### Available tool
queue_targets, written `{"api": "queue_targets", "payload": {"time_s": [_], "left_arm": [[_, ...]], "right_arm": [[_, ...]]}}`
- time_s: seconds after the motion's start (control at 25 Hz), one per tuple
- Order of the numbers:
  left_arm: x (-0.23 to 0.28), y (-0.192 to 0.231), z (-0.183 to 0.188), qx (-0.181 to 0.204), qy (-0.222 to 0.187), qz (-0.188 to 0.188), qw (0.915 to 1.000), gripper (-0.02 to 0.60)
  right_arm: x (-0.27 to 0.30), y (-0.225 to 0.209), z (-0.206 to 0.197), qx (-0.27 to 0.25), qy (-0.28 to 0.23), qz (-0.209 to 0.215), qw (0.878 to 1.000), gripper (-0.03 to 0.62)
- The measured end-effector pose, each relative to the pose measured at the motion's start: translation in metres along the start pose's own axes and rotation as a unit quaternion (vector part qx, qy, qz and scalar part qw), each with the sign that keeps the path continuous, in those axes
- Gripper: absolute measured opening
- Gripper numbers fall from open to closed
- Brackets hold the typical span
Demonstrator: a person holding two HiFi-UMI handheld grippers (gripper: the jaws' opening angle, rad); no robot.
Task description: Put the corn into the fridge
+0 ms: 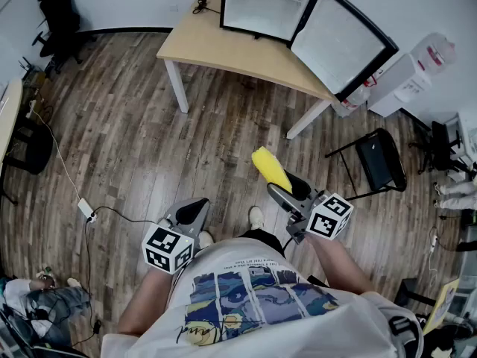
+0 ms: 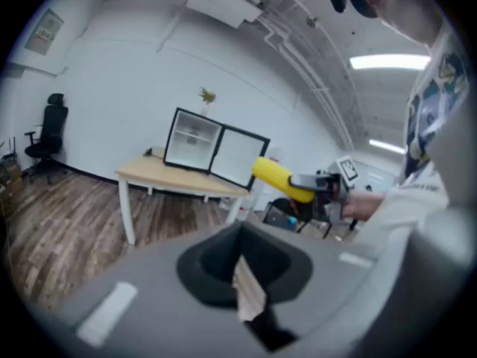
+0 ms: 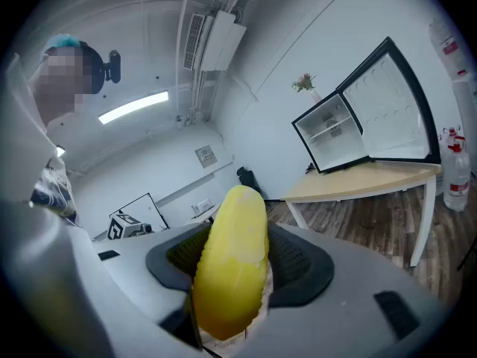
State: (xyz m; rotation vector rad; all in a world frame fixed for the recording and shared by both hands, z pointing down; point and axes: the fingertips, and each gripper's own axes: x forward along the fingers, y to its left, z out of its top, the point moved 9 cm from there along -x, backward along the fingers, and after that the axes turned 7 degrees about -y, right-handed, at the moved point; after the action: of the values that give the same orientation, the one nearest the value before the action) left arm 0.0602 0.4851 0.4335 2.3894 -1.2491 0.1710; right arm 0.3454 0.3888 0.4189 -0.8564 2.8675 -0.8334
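Corn [image 1: 270, 168] pinched btwn R gripper [image 1: 285, 186] jaws; L gripper [image 1: 194, 210] jaws together, empty; open floor [image 1: 223, 162] to table [image 1: 216, 48] edge.

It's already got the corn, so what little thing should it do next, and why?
Probably carry the corn forward toward the fridge: the right gripper is clamped on it, the door stands open, and the fridge on the table looks well out of reach.

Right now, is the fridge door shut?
No, the fridge on the table has its door swung wide open, with its white inside showing.
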Motion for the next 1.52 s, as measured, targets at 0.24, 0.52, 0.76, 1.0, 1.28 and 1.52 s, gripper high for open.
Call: {"api": "queue_targets", "payload": {"time_s": [0.24,0.52,0.76,1.0,1.28,1.52], "left_arm": [[-0.039,0.026,-0.011,0.012,0.010,-0.022,0.9996,0.009],[-0.029,0.043,-0.016,-0.002,0.013,-0.053,0.9985,0.009],[0.015,0.062,0.015,0.017,0.024,-0.069,0.9972,0.009],[0.063,0.086,0.060,0.038,0.031,-0.060,0.9970,0.009],[0.127,0.110,0.102,0.055,0.034,-0.049,0.9967,0.009],[0.158,0.133,0.117,0.033,0.032,-0.045,0.9979,0.009]], "right_arm": [[0.014,0.040,-0.020,0.011,-0.016,-0.027,0.999,0.239],[0.016,0.043,-0.018,0.022,-0.025,-0.065,0.997,0.239],[0.045,0.000,0.005,0.011,-0.028,-0.075,0.997,0.239],[0.081,-0.056,0.052,-0.025,-0.038,-0.069,0.997,0.239],[0.115,-0.121,0.102,-0.066,-0.036,-0.062,0.995,0.239],[0.145,-0.163,0.119,-0.062,-0.032,-0.073,0.995,0.239]]}}
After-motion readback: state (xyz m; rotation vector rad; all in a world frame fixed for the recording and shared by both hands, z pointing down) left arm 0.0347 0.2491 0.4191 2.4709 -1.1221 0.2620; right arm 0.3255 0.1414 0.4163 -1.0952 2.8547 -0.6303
